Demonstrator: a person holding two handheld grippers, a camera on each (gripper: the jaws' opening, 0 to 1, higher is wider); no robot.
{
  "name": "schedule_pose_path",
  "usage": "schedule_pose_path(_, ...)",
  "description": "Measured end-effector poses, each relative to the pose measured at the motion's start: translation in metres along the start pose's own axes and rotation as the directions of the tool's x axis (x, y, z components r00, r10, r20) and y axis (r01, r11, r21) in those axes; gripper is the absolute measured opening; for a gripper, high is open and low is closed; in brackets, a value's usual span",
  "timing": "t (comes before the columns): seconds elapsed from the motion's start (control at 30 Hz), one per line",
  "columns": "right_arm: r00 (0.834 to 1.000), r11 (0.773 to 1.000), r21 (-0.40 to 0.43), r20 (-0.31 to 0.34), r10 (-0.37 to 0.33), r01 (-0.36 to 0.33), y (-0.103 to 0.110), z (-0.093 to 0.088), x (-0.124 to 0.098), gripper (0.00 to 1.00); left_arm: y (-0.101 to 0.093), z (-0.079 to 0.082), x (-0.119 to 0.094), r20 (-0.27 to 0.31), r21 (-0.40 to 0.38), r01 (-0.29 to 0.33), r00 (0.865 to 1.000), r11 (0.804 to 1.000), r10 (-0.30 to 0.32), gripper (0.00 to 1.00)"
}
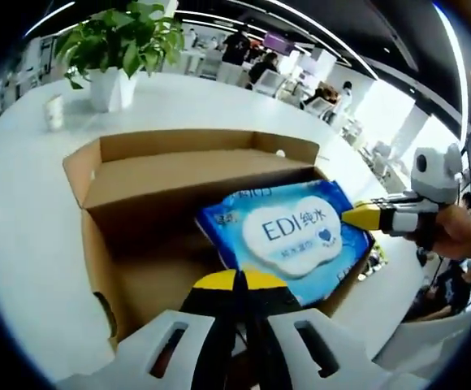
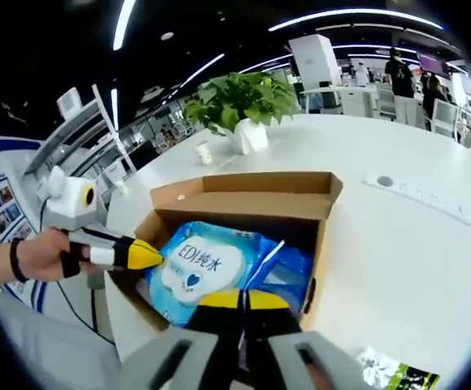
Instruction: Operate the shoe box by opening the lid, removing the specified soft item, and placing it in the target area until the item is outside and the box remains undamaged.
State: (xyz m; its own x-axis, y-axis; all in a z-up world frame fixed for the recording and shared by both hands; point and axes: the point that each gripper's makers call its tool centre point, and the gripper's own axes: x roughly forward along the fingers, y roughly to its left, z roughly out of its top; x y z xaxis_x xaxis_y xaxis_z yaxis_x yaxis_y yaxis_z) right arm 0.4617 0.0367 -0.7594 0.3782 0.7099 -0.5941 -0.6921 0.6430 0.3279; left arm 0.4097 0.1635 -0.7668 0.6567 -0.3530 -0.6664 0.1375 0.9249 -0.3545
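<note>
An open brown cardboard shoe box (image 1: 97,175) (image 2: 244,183) stands on a white table with its flaps up. A blue soft pack of wet wipes (image 1: 288,231) (image 2: 199,268) lies tilted in it, one edge over the rim. In the left gripper view my left gripper (image 1: 239,280) is shut, tips together at the box's near rim beside the pack's corner; whether cardboard sits between them is hidden. The right gripper view has it (image 2: 144,256) at the box's left side. My right gripper (image 2: 244,299) (image 1: 361,215) is shut on the pack's edge.
A potted plant (image 1: 118,49) (image 2: 239,106) in a white pot and a paper cup (image 1: 54,112) (image 2: 205,152) stand on the table (image 1: 24,244) (image 2: 398,268) beyond the box. A green-and-white printed item (image 2: 398,375) lies near me. People and chairs are far behind.
</note>
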Motion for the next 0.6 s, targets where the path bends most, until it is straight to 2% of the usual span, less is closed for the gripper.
schedule_pose_path(0.6,0.999,1.0,-0.004,0.05,-0.018,0.018,0.003,0.015,-0.025,0.0,-0.019,0.017,-0.014,0.044,0.03,0.013,0.999,0.999,-0.014,0.0)
